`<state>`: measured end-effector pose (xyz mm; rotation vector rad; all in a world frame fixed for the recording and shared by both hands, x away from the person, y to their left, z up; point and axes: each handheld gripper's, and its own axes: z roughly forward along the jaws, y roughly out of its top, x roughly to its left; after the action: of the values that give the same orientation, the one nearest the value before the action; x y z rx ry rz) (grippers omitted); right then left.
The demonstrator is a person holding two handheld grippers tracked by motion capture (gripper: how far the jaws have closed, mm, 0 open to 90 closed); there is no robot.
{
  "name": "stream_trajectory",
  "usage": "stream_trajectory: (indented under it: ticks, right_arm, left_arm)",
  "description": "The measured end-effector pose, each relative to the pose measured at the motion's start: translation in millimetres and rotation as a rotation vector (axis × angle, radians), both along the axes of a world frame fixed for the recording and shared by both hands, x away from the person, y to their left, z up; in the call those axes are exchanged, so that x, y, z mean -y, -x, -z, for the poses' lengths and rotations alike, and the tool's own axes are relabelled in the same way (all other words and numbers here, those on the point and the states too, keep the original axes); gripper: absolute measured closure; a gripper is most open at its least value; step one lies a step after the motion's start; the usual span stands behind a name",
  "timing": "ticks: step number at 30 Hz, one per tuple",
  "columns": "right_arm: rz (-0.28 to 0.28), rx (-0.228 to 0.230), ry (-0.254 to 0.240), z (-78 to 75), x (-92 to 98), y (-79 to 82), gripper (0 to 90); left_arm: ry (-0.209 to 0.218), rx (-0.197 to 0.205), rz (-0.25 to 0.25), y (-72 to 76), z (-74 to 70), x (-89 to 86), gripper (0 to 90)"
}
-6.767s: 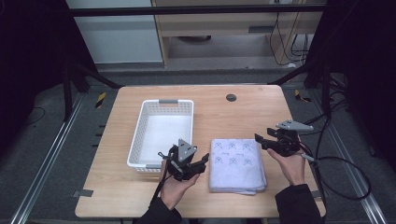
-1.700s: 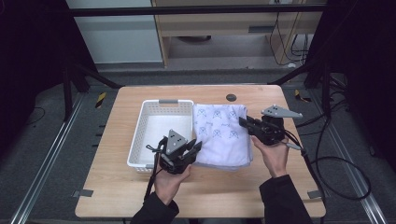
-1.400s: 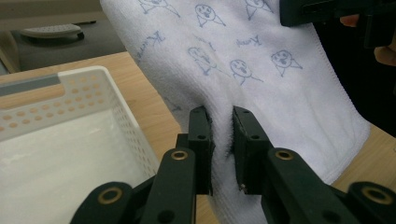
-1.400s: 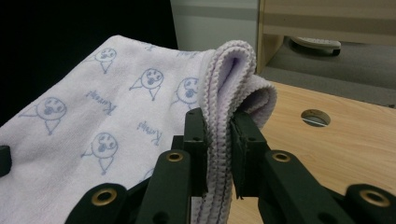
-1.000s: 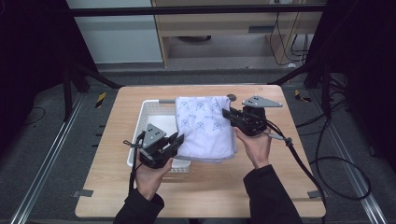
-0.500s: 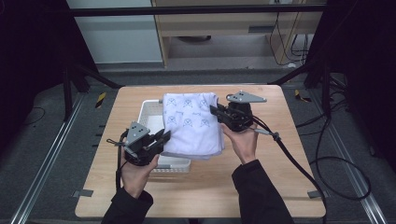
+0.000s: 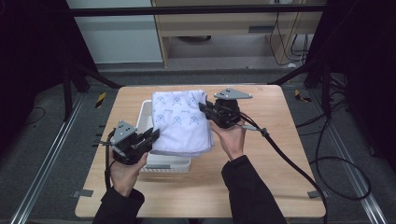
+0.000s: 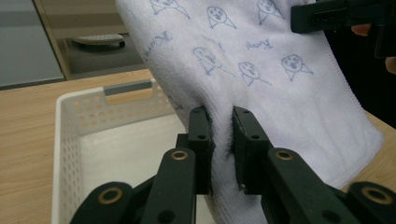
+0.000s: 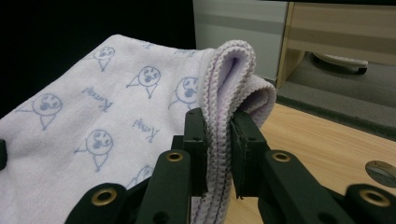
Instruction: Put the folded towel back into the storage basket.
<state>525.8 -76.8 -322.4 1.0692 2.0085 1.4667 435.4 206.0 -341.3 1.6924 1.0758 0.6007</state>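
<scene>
Left gripper [image 7: 150, 136] clamped on near-left edge of folded towel [image 7: 182, 122]; right gripper [image 7: 204, 108] clamped on its far-right corner. Towel held over white basket [image 7: 145, 111], long axis running away from person. Right gripper view shows layered hems pinched; left gripper view shows basket's slotted wall. Since half second ago, towel carried further left.

This looks like a lab or recording room: a bare wooden surface [image 7: 280, 186] stands on grey carpet [image 7: 42, 154] inside a black metal frame [image 7: 196, 9], with loose cables [image 7: 336, 154] on the floor, tape marks, and plain cabinets [image 7: 224, 28] behind
</scene>
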Motion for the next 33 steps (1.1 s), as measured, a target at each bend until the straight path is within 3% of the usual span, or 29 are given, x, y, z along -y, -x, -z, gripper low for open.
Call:
stream_trajectory:
  ticks: [7, 19, 33]
  right_arm:
    - [-0.01, 0.005, 0.007, -1.4, -15.2, -4.7, 78.6]
    - [-0.033, -0.008, 0.014, 9.6, -50.9, -17.5, 78.5]
    - [-0.028, -0.012, 0.021, 21.9, -66.2, -27.7, 78.5]
  left_arm:
    - [0.005, -0.003, -0.016, -0.9, 0.3, -13.1, 77.9]
    - [-0.004, -0.029, -0.068, -6.2, 9.2, -41.0, 77.9]
    - [-0.02, -0.041, -0.083, -16.5, 20.3, -52.5, 77.9]
